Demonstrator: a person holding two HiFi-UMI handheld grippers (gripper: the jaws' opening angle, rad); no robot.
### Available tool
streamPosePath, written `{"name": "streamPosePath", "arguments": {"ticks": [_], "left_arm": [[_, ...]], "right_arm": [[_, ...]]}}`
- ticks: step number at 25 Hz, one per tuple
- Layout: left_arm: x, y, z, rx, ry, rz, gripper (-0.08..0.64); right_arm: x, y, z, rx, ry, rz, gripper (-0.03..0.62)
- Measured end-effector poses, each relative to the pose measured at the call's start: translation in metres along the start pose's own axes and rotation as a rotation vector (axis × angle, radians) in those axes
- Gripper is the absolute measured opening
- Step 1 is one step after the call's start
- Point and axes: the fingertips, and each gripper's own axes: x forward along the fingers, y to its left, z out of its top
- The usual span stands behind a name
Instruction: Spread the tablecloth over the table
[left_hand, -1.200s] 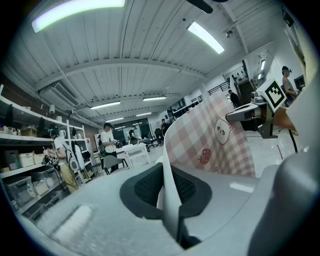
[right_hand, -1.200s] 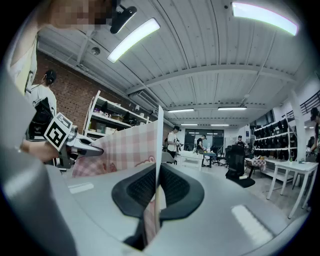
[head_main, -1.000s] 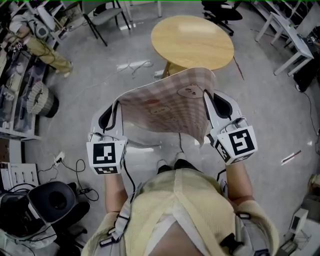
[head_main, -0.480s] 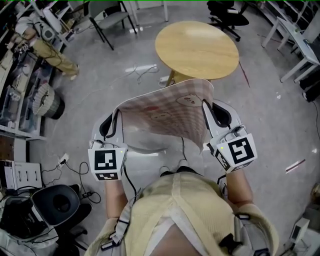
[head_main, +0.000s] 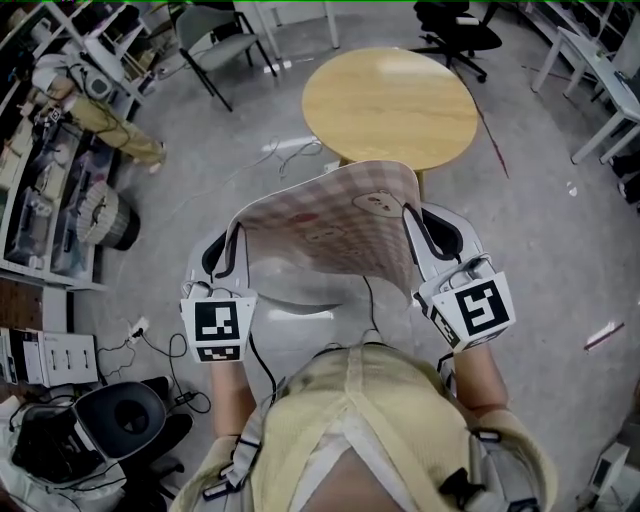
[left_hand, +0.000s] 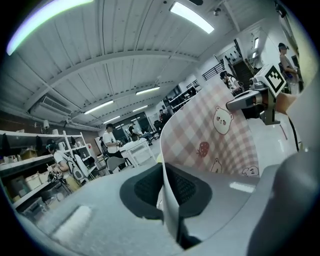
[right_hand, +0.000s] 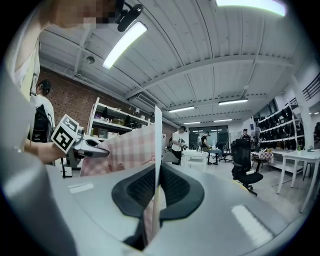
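1. Tablecloth (head_main: 330, 225) held in the air, short of the bare round table (head_main: 390, 100);
2. left gripper (head_main: 222, 252) and right gripper (head_main: 428, 228) each clamp one side edge;
3. looks light, floppy; grips near corners suit it.

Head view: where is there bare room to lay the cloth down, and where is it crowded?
The round table has a wholly bare top. Grey floor between it and the white desks is open too. Crowded: the left, with shelves, a bin and cables. The tablecloth, clamped in the left gripper and right gripper, is held in the air.
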Motion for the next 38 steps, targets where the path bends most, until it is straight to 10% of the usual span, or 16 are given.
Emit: {"name": "streamPosePath", "arguments": {"ticks": [15,38], "left_arm": [[0.105,0.004,0.065,0.103,-0.076,-0.045,0.008],[0.304,0.063,0.110,0.226,-0.242,-0.318,0.008]], "right_arm": [[0.037,-0.088,0.021,-0.092,-0.013,-0.073,0.009],[0.167,-0.180,0.033,-0.161,0.049,-0.350,0.009]]}}
